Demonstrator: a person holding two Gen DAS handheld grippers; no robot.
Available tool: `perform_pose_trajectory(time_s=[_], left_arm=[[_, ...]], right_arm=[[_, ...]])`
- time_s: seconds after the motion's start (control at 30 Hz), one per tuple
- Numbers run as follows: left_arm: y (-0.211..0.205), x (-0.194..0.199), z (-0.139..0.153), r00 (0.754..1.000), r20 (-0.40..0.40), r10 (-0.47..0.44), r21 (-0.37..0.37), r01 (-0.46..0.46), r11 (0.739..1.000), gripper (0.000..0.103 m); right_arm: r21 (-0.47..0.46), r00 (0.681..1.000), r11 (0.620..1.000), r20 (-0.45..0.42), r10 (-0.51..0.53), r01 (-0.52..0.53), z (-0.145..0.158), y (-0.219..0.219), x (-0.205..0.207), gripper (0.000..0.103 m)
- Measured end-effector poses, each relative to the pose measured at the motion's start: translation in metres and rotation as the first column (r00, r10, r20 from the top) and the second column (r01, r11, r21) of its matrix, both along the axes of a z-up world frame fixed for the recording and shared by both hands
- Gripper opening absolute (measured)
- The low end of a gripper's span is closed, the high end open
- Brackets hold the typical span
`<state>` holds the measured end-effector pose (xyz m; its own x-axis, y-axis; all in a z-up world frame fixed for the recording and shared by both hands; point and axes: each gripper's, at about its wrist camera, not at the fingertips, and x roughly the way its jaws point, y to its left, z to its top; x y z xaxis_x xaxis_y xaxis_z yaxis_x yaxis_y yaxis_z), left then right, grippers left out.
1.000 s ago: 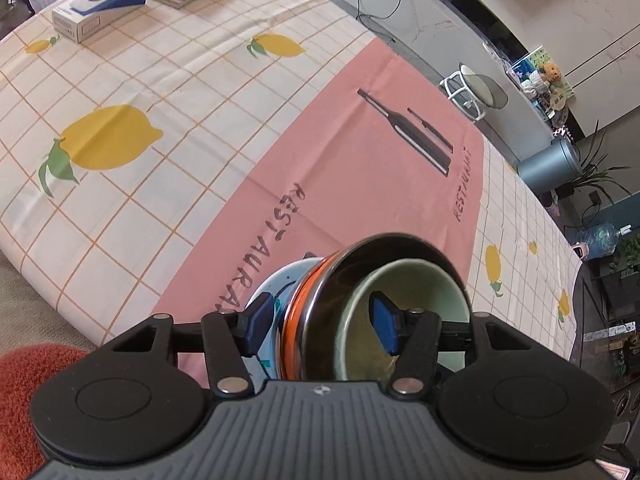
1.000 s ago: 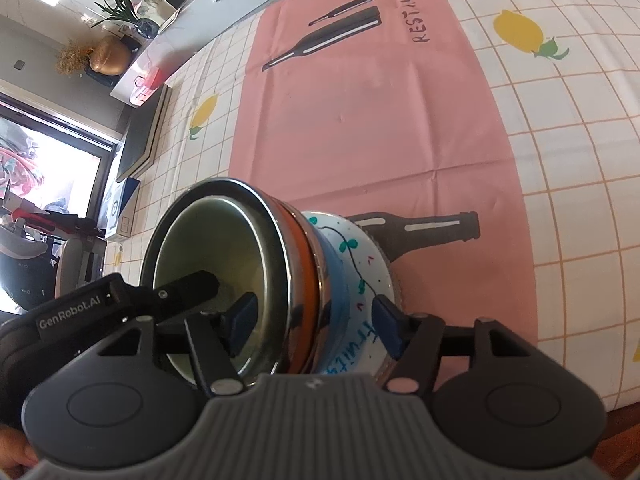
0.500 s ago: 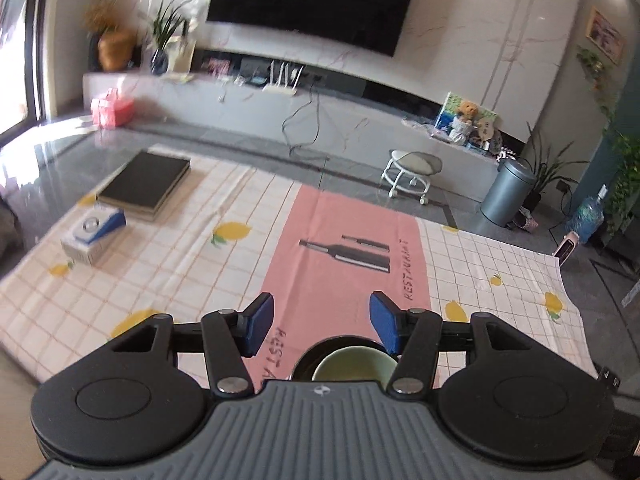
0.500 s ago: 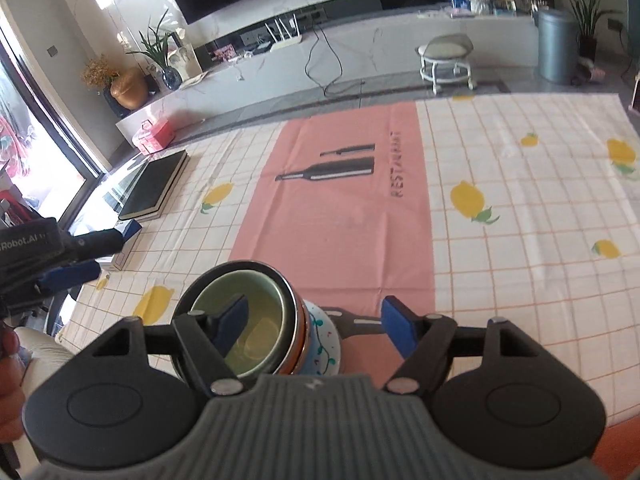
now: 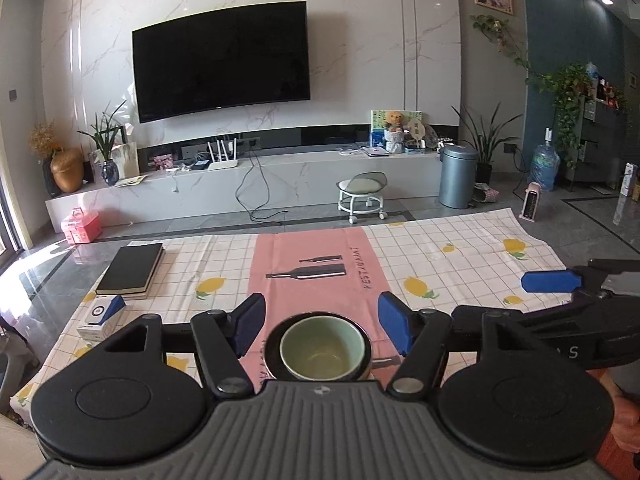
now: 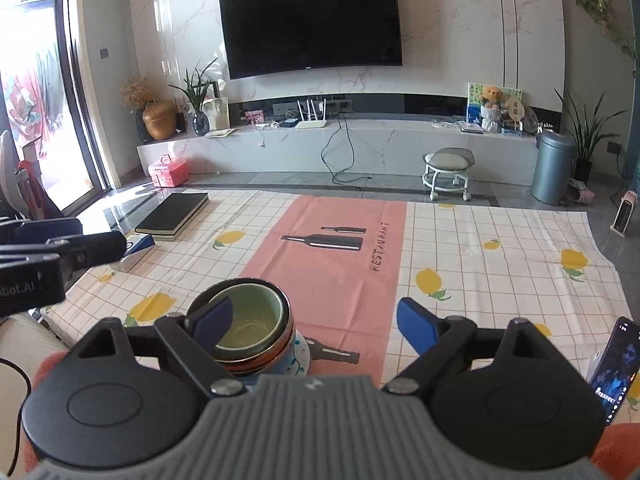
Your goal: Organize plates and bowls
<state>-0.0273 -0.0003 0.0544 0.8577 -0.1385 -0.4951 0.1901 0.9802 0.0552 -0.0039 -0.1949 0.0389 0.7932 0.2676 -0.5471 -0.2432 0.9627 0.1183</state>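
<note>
A dark TV [image 5: 222, 66] hangs on the marble wall [image 5: 360, 40] above a long ledge [image 5: 280, 176]. A stool [image 5: 362, 194] and bin [image 5: 458, 176] stand on the grey floor [image 5: 592, 216]; daylight enters a glass door [image 6: 36, 120] at left.

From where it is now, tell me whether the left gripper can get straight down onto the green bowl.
Probably yes: the left gripper, jaws opening and empty, hangs above the green bowl, which sits topmost in the stack, with nothing between them.

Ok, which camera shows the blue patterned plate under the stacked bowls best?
The right wrist view: the blue patterned plate pokes out beneath the stacked bowls. In the left wrist view the bowls hide nearly all of it.
</note>
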Motion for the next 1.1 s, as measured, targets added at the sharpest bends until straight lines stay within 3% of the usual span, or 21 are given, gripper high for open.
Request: perform_pose_trajectory(time_s=[0.17,0.3,0.5,0.7,1.1], left_arm=[[-0.005,-0.016,-0.025,0.998,0.0,0.059,0.065,-0.059,0.996,0.083],[-0.003,-0.025,-0.051,0.996,-0.017,0.083,0.054,-0.082,0.995,0.083],[-0.005,-0.027,-0.087,0.989,-0.082,0.12,0.088,-0.113,0.99,0.076],[-0.004,-0.025,-0.096,0.98,-0.151,0.13,0.08,-0.119,0.99,0.078],[-0.012,-0.024,-0.093,0.971,-0.191,0.144,0.073,-0.132,0.989,0.08]], right_arm=[[0.007,0.998,1.0,0.06,-0.017,0.017,-0.007,-0.009,-0.032,0.094],[-0.034,0.994,0.997,0.088,-0.063,0.066,-0.023,-0.008,-0.051,0.095],[-0.067,0.992,0.991,0.056,-0.116,0.119,-0.059,0.001,-0.066,0.095],[-0.082,0.992,0.99,-0.025,-0.122,0.119,-0.08,0.011,-0.061,0.095],[-0.069,0.99,0.989,-0.037,-0.135,0.132,-0.084,0.004,-0.063,0.095]])
